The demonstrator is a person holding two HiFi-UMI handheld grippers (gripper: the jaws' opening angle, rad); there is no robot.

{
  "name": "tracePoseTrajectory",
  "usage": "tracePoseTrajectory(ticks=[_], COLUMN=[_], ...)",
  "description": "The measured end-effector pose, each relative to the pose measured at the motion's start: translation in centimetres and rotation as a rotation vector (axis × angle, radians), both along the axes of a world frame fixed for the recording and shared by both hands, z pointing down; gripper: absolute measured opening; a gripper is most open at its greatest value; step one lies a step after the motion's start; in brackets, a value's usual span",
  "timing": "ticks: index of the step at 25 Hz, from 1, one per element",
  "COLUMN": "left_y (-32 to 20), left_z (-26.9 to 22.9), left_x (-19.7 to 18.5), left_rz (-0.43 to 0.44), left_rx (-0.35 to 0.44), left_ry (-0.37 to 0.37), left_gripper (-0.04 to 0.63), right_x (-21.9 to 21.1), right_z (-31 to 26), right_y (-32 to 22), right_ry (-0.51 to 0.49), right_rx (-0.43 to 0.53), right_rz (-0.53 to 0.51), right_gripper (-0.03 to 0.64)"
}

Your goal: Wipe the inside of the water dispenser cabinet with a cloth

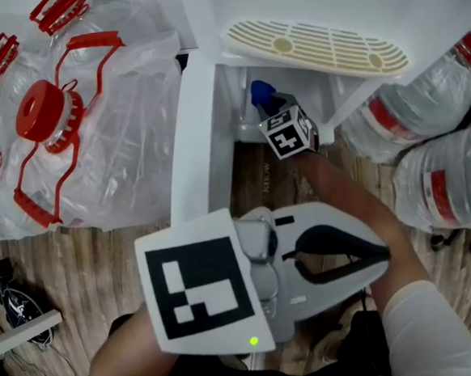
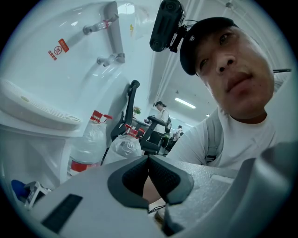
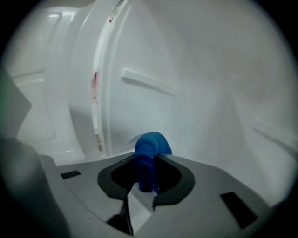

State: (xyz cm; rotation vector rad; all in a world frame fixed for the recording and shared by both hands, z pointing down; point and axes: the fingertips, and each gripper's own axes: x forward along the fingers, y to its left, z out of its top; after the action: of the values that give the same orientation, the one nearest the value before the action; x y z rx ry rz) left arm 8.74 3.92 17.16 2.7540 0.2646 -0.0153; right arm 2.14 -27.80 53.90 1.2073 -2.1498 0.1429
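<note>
The white water dispenser (image 1: pixel 206 15) is seen from above, its lower cabinet (image 1: pixel 241 101) open toward me. My right gripper (image 1: pixel 271 107) reaches into that opening, shut on a blue cloth (image 1: pixel 260 90). In the right gripper view the blue cloth (image 3: pixel 150 148) bulges out between the jaws of the right gripper (image 3: pixel 148 158), close to the white inner wall (image 3: pixel 195 102) of the cabinet. My left gripper (image 1: pixel 382 253) is held low over the floor outside the cabinet. In its own view the left gripper (image 2: pixel 149 159) has its jaws shut with nothing between them and points up at a person.
The open cabinet door (image 1: pixel 195 138) stands left of the right gripper. A perforated drip tray (image 1: pixel 314 47) juts out above the opening. Full water bottles (image 1: pixel 424 111) lie at the right. Empty jugs with red handles in a plastic bag (image 1: pixel 76 123) lie at the left.
</note>
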Motion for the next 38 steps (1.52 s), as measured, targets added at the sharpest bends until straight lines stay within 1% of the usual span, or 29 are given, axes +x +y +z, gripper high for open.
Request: tracePoseTrajectory(ticks=[5,8,13,17,22,26,28,32,38], left_y=[0.0,0.1,0.2,0.4,0.5,0.5,0.5,0.5,0.6], left_z=[0.0,0.0,0.1,0.1,0.1,0.1,0.1,0.0,0.1], left_x=[0.1,0.1,0.0,0.1,0.2,0.1,0.1,0.1,0.2], left_rz=[-0.006,-0.002,0.003,0.012,0.021,0.026,0.027,0.029,0.04], left_rx=[-0.003,-0.003,-0.002,0.003,0.003,0.002,-0.001,-0.009,-0.026], left_ry=[0.0,0.0,-0.001,-0.001,-0.003,-0.003,-0.003,0.006,0.003], left_gripper=[0.003,0.003,0.003,0.003,0.003,0.003,0.003,0.003,0.003], right_x=[-0.5,-0.2,1.8,3.2,4.4,4.5,4.7,5.3,6.7], right_z=[-0.3,-2.3,-8.3,-11.7,-13.4,-13.2,-12.5,-9.6,-4.2], right_y=[3.2,3.2,-0.3,-3.2,-6.0,-7.1,-7.4,-7.4,-6.2], right_ry=[-0.037,-0.057,-0.109,-0.125,-0.113,-0.108,-0.106,-0.078,-0.106], right_rx=[-0.02,0.025,0.151,0.217,0.274,0.291,0.287,0.238,0.084], right_rz=[0.005,0.023,0.109,0.165,0.231,0.249,0.255,0.268,0.328], right_gripper=[0.084,0.085,0.084,0.084,0.085,0.086,0.086,0.086,0.086])
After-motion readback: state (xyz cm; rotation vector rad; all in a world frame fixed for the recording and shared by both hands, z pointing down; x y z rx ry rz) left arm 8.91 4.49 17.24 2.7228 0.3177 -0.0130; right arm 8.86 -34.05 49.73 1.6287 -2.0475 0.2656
